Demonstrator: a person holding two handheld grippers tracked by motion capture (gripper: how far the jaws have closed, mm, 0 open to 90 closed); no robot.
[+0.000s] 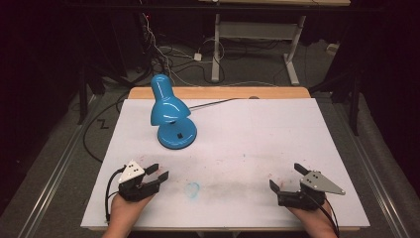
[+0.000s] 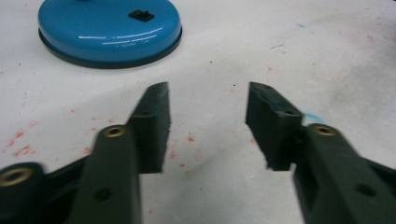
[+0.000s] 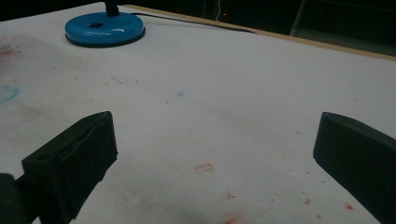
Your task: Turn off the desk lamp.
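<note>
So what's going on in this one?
A person rests a two-jaw gripper in each hand near the front of a white-covered table. The left gripper and right gripper are both open and hold nothing. A blue desk lamp stands untouched further back, closer to the left gripper.

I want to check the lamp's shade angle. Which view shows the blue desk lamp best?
The high view: the whole blue desk lamp shows, shade tilted over its base. Both gripper views show just its round base.
</note>
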